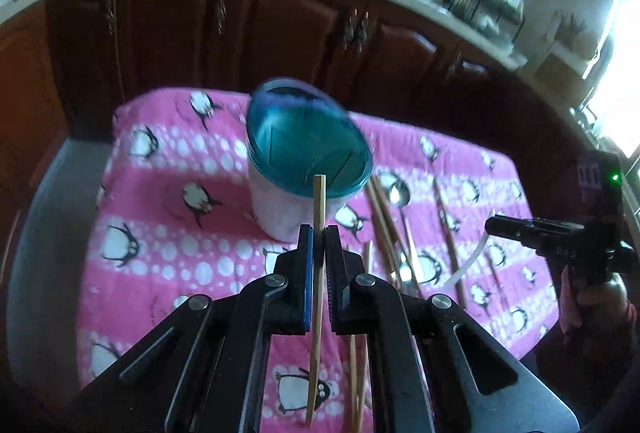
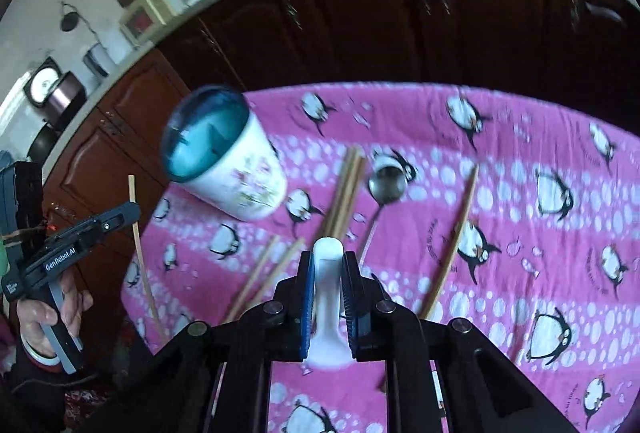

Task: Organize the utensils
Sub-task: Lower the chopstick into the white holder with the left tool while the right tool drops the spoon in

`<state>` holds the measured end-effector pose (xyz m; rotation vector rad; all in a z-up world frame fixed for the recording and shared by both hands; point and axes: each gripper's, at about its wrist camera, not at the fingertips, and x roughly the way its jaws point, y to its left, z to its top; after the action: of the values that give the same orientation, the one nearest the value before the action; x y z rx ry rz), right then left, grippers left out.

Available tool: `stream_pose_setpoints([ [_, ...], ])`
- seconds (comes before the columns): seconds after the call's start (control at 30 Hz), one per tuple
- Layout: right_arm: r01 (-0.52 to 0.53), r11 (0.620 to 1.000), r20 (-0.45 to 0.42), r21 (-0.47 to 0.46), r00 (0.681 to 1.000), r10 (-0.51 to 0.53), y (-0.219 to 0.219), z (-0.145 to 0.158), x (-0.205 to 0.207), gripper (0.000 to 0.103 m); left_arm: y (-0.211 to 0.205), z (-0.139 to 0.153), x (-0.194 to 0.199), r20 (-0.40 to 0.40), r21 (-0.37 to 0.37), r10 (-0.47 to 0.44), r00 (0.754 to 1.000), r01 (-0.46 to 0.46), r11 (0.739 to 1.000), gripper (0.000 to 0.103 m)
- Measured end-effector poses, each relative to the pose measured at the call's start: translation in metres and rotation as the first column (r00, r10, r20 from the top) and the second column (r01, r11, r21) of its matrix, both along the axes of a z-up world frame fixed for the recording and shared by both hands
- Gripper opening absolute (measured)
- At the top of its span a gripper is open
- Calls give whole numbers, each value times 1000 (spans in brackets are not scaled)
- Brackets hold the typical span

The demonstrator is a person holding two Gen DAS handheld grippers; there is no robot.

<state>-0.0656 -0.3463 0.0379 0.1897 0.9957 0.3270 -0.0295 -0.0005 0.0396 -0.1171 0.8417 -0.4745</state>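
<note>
Between the left gripper (image 1: 319, 233) fingers sits one chopstick (image 1: 318, 273), clamped, cup (image 1: 304, 161) just ahead. Right gripper (image 2: 328, 265) pinches a white spoon (image 2: 327, 297); its bowl is hidden.

Dim, fisheye-bent pictures with dark corners; window (image 1: 624, 45) glare blows out one edge, and motion blur softens everything.

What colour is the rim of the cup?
Teal blue rim, clearest in the right wrist view.
</note>
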Motion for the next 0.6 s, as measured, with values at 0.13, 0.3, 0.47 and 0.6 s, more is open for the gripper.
stream_pose_setpoints([
  [0.13, -19, 1000, 52, 21, 998, 18, 3, 25, -7, 13, 22, 38, -14, 71, -34, 13, 997, -11, 999, 4],
  [0.3, -40, 998, 117, 42, 992, 35, 9, 58, -4, 13, 35, 82, -14, 155, -67, 40, 987, -30, 997, 4],
  [0.47, -60, 997, 196, 56, 979, 48, 21, 95, 10, 13, 37, 117, -1, 216, -77, 56, 975, -40, 996, 4],
  [0.6, -64, 996, 253, 70, 967, 44, 37, 121, 28, 13, 35, 141, 14, 267, -74, 69, 961, -51, 996, 4],
])
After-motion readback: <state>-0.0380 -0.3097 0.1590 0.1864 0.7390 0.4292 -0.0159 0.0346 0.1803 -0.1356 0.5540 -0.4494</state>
